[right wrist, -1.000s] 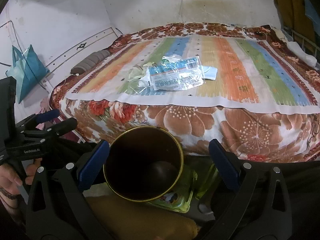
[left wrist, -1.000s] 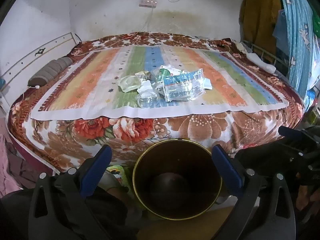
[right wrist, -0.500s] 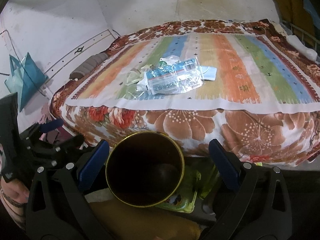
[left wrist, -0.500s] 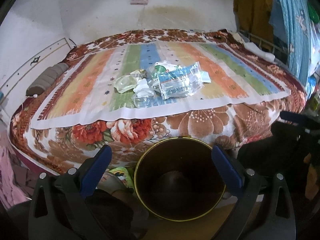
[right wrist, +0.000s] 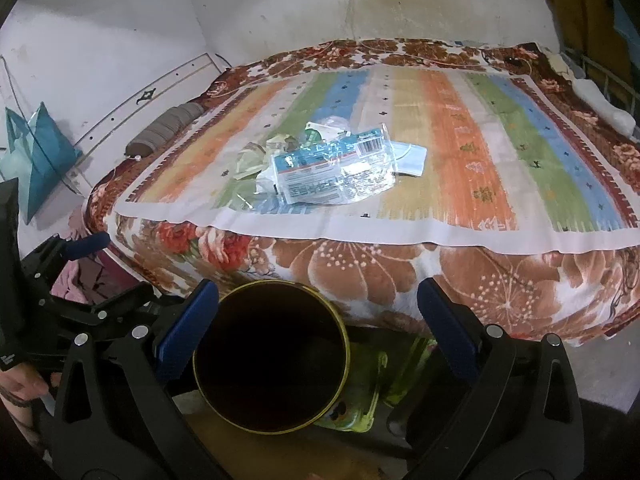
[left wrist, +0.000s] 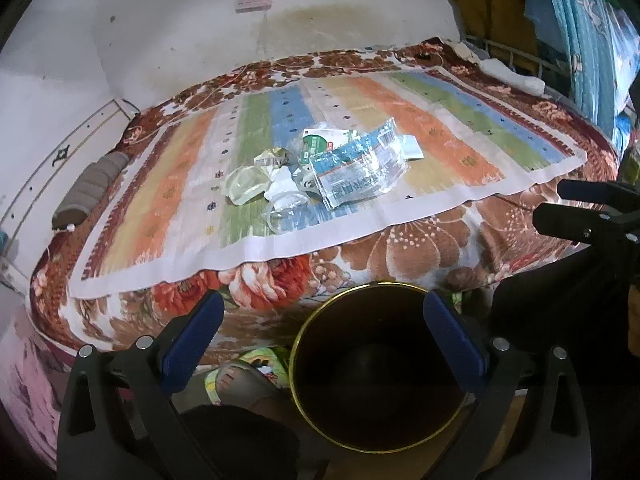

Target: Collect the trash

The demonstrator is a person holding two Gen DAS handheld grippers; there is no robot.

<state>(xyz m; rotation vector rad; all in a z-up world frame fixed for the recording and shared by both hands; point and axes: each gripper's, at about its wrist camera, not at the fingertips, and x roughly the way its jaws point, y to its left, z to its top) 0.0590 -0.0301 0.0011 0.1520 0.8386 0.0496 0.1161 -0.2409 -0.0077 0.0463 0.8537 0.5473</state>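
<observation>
Bed (left wrist: pixel 400 248): trash (left wrist: pixel 340 172) beyond spread fingers (left wrist: pixel 192 332).

Dim foreground; soft blur; fisheye-warped edges

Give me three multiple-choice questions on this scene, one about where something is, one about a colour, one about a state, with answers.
1. Where does the trash pile lie?
A. in the bin
B. on the striped mat
C. on the floor

2. What colour is the bin rim?
A. gold
B. red
C. white

3. How do the left gripper and right gripper stand?
A. both open, holding nothing
B. both shut on wrappers
C. left shut, right open

Answers: 1 B, the wrappers sit mid-mat on the bed. 2 A, a gold ring edges the dark bin. 3 A, blue fingers spread wide in both views.
</observation>
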